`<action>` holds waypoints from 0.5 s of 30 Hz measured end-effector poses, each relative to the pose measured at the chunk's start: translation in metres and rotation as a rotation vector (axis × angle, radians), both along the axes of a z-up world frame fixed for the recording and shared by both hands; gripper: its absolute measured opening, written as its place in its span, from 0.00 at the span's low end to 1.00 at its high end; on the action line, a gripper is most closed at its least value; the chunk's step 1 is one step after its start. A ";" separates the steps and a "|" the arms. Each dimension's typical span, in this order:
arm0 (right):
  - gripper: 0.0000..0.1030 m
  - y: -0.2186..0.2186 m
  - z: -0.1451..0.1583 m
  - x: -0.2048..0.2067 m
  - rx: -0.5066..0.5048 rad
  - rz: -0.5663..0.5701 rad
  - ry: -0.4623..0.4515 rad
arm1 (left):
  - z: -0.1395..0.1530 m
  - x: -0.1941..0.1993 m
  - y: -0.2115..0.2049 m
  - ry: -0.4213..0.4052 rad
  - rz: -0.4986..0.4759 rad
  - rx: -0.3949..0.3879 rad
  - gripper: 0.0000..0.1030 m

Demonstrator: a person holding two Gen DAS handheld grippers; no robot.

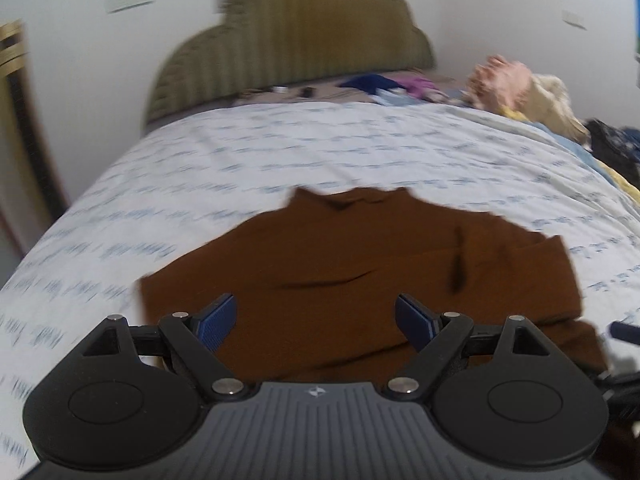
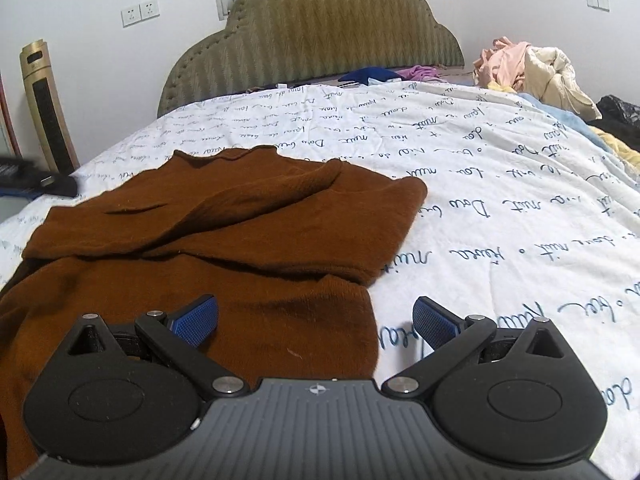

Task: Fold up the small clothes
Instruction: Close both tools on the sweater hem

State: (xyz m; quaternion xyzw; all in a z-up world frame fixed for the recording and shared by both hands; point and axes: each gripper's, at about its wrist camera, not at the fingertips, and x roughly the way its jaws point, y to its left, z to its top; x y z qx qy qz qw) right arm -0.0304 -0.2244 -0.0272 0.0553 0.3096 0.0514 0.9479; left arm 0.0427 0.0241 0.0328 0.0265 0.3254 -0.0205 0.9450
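A brown knit sweater [image 1: 360,256] lies partly folded on the white bedsheet with blue script [image 1: 280,148]. In the left wrist view, which is blurred by motion, my left gripper [image 1: 316,320] hangs open over the sweater's near part, nothing between its blue pads. In the right wrist view the sweater [image 2: 224,224] shows its sleeves folded across the body. My right gripper [image 2: 316,322] stands open above the sweater's near right edge, one finger over the cloth and the other over the sheet [image 2: 500,200].
A padded olive headboard [image 2: 316,36] stands at the far end of the bed. A pile of pink, cream and dark clothes [image 2: 536,68] lies at the far right. A gold tower appliance [image 2: 44,108] stands by the wall on the left.
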 end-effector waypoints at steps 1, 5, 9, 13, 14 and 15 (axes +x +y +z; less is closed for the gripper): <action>0.99 -0.001 0.000 -0.003 -0.002 0.002 -0.003 | -0.004 -0.008 0.010 -0.004 0.027 -0.006 0.84; 0.99 -0.007 0.000 -0.018 -0.012 -0.012 -0.001 | -0.019 -0.043 0.040 -0.031 0.112 -0.041 0.84; 0.99 -0.008 0.002 -0.032 0.009 -0.016 -0.004 | -0.037 -0.064 0.048 0.006 0.164 0.021 0.84; 0.99 0.001 0.003 -0.048 0.060 0.025 -0.019 | -0.050 -0.065 0.048 0.018 0.236 0.037 0.84; 0.99 0.004 0.003 -0.050 0.078 0.036 -0.024 | -0.051 -0.064 0.046 0.025 0.233 0.038 0.84; 0.99 0.007 0.003 -0.051 0.093 0.043 -0.028 | -0.051 -0.063 0.042 0.020 0.229 0.048 0.84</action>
